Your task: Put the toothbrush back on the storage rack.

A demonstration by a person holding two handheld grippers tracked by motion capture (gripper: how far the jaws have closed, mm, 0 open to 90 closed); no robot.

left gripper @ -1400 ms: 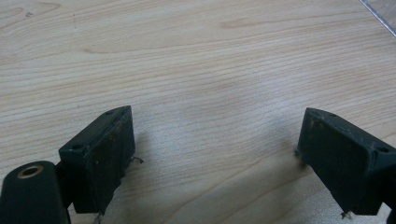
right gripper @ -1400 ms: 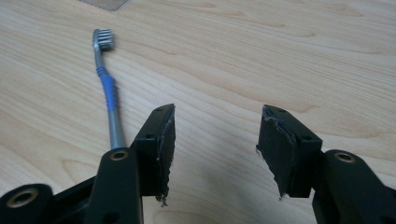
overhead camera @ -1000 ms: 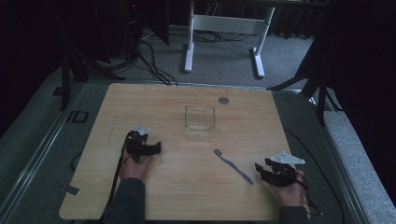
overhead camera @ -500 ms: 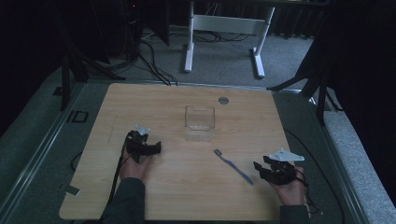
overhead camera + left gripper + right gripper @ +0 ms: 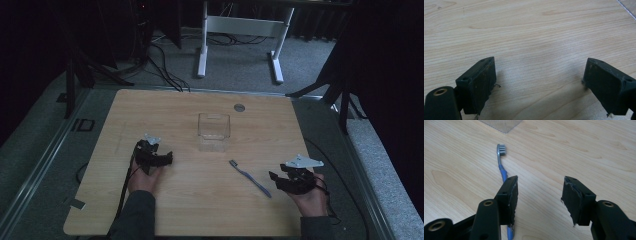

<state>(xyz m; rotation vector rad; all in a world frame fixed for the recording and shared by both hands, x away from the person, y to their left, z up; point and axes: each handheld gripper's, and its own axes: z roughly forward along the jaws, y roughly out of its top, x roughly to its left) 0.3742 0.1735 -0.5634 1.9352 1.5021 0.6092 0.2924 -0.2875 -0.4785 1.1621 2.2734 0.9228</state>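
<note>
Resting on the table, our left gripper gapes empty. Our right gripper spreads wide beside the toothbrush, gripping nothing

On the counter, the box sits in the middle, the toothbrush lies in front of it to the right, and a round disc lies behind.

High view: dim, surroundings nearly black, tabletop moderately lit. Gripper views: brighter, evenly lit, wood grain sharp, near jaws slightly soft, faint shadows beneath them.
</note>
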